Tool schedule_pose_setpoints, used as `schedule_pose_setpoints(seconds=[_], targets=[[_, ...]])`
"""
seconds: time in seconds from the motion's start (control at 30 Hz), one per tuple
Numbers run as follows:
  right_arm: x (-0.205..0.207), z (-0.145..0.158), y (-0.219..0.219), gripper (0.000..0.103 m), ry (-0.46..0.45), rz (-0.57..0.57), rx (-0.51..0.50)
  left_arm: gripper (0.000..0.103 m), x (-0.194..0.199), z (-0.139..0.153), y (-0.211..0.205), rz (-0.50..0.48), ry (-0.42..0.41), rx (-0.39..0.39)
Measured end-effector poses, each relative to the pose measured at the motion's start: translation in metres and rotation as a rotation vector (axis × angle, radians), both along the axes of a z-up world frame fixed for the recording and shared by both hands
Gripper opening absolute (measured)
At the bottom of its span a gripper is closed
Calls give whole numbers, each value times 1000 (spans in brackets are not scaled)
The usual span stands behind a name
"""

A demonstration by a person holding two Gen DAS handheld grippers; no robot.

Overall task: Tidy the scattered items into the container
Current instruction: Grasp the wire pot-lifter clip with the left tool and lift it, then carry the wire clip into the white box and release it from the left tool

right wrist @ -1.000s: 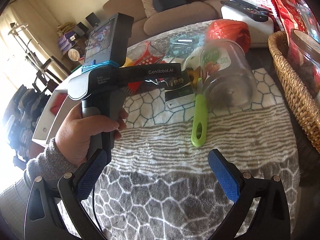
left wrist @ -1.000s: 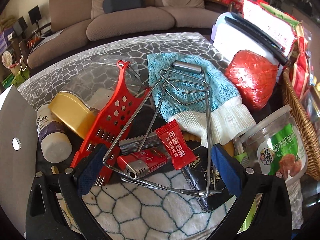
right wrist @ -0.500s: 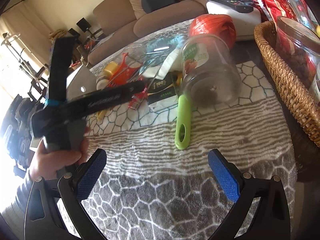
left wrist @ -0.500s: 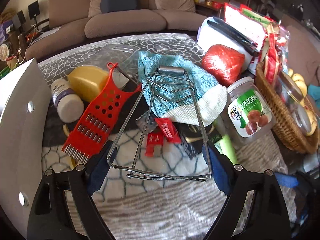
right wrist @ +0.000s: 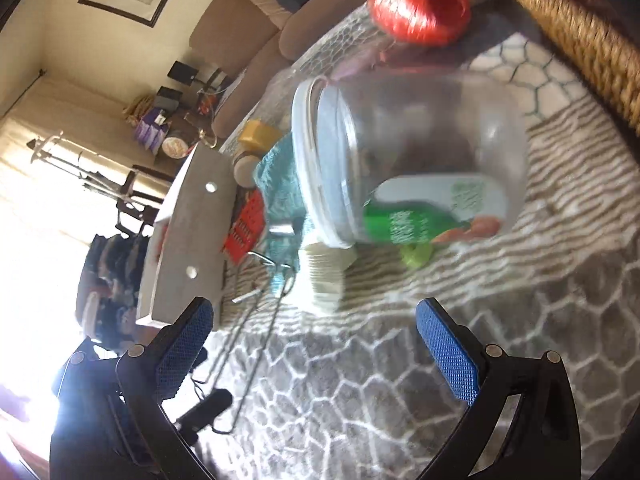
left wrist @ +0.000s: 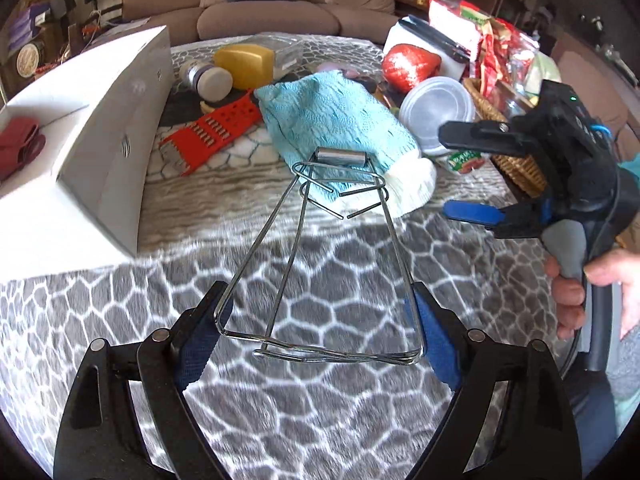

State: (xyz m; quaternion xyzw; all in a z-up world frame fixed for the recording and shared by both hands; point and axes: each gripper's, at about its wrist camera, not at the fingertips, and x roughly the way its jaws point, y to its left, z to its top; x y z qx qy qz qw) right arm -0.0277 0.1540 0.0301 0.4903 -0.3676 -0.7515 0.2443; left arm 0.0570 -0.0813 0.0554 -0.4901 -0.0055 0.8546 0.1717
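My left gripper [left wrist: 320, 328] is shut on a wire metal rack [left wrist: 332, 264] and holds it above the patterned cloth, its far end over a teal and white glove [left wrist: 340, 128]. A white box [left wrist: 100, 152], the container, stands at the left with a dark red item [left wrist: 16, 144] inside. My right gripper [right wrist: 316, 344] is open and empty, tilted, facing a clear plastic jar [right wrist: 412, 160] with a green label lying on its side. It also shows in the left wrist view [left wrist: 472, 172], near the jar [left wrist: 436, 112].
A red grater [left wrist: 212, 132], a white bottle [left wrist: 208, 78], a yellow block [left wrist: 244, 64] and a red twine ball [left wrist: 408, 66] lie on the table. A wicker basket [left wrist: 516, 164] of snacks stands at the right. A sofa is behind.
My left gripper has lifted the wire rack off the pile and drawn it back toward me. The right gripper has tilted and moved close to the jar.
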Motion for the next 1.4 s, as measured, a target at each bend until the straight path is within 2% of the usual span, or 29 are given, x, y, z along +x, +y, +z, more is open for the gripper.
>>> schedule_pose_setpoints(seconds=[0.07,0.13,0.33,0.4,0.43,0.5,0.53,0.6,0.63,0.8,0.9,1.03,1.17,1.23,1.4], targets=[[5,-7,-8,103,-78,35,-67,87,14,-3,-1,3,-20,15],[10,-10,-18,103,-138,70,-62,87,25,-5,-1,7,-33,16],[19,-6,-49,103,-159,176,-30,87,47,-9,0,-8,-63,37],[20,-14,-55,95,-194,189,-69,87,52,-11,2,-13,-71,36],[22,-18,-56,87,-208,190,-78,87,53,-12,2,-10,-77,37],[25,-19,-58,76,-194,182,-44,87,52,-16,-3,8,-100,54],[25,-18,-58,58,-183,185,-16,87,52,-18,-7,21,-114,71],[27,-21,-58,34,-176,183,16,87,52,-21,-14,32,-135,113],[28,-21,-57,32,-170,180,16,87,53,-21,-16,32,-136,123],[36,7,-66,32,-77,214,28,87,60,1,-29,20,-107,163],[41,36,-75,32,22,244,13,87,60,28,-43,12,-63,174],[36,67,-96,32,67,244,-38,87,45,64,-66,20,-9,182],[12,113,-134,32,110,261,-65,87,19,101,-95,43,38,202],[-5,139,-158,32,135,271,-73,87,-2,118,-115,60,45,238],[-58,192,-218,32,179,289,-53,87,-60,150,-166,101,71,262]])
